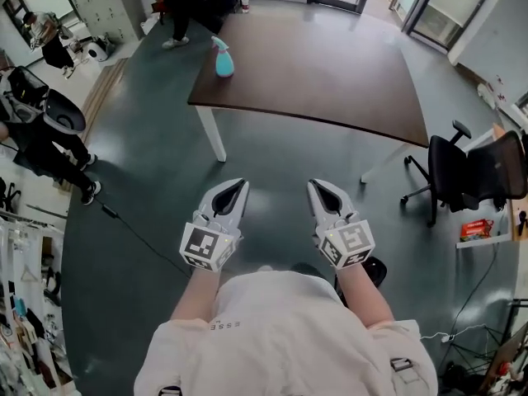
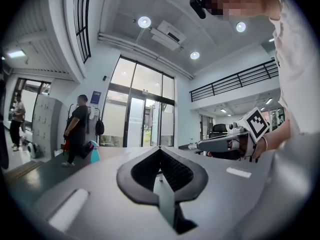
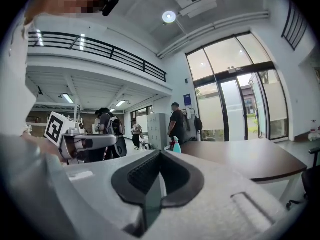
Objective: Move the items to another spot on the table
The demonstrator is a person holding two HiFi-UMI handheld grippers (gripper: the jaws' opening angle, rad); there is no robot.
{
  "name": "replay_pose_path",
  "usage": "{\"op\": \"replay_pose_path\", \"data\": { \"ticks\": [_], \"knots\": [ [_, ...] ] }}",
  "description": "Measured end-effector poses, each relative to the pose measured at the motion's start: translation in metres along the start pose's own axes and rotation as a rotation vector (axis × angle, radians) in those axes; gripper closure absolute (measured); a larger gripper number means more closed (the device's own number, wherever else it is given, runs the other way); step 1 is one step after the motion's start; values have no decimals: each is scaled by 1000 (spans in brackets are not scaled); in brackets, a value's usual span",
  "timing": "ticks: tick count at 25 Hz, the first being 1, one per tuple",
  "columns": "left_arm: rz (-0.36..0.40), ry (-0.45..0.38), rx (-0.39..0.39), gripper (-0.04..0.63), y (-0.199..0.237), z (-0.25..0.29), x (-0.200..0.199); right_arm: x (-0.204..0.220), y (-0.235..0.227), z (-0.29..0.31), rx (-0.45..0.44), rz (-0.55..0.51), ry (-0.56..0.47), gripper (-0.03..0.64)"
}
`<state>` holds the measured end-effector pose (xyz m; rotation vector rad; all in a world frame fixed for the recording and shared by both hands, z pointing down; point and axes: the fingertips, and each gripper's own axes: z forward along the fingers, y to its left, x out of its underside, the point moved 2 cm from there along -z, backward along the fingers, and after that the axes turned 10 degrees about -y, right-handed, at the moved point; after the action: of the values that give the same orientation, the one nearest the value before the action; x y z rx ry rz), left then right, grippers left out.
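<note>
Spray bottle (image 1: 223, 58) is standing near the far left corner of the worktop (image 1: 330, 81), well apart from me. I am holding the left claw (image 1: 234, 191) and right claw (image 1: 322, 190) pinched together, both empty, over the floor. I judge I am only approaching; next I need to step closer and spread a claw.

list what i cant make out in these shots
Spray bottle: too small in every view to read its label or fill.
Person by the table: head view's top edge cuts off the upper body.
Orange item on the right-hand shelf: too small to identify.
</note>
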<state>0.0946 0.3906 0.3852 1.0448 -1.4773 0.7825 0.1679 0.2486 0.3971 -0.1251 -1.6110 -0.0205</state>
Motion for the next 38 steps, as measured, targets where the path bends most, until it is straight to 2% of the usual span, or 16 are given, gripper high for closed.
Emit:
{"op": "replay_pose_path", "data": {
  "ticks": [7,13,17,22,25,29,34,38],
  "knots": [
    [-29,-4,-112,580,59,-32,-4,10,44,59,-132,-5,42,627],
    [-58,-10,-195,580,105,-23,14,41,30,120,-182,44,82,627],
    [-58,-7,-245,580,154,3,23,49,16,175,-216,57,89,627],
    [-9,64,-245,580,224,65,27,52,-24,267,-234,31,97,627],
    [-8,60,-226,580,259,108,27,51,-52,317,-245,-8,106,627],
    [19,79,-258,580,307,152,28,47,-82,377,-254,-39,114,627],
    [8,91,-245,580,351,183,36,53,-93,434,-252,-38,123,627],
    [-38,99,-234,580,400,196,52,64,-89,486,-224,-35,121,627]
  ]
}}
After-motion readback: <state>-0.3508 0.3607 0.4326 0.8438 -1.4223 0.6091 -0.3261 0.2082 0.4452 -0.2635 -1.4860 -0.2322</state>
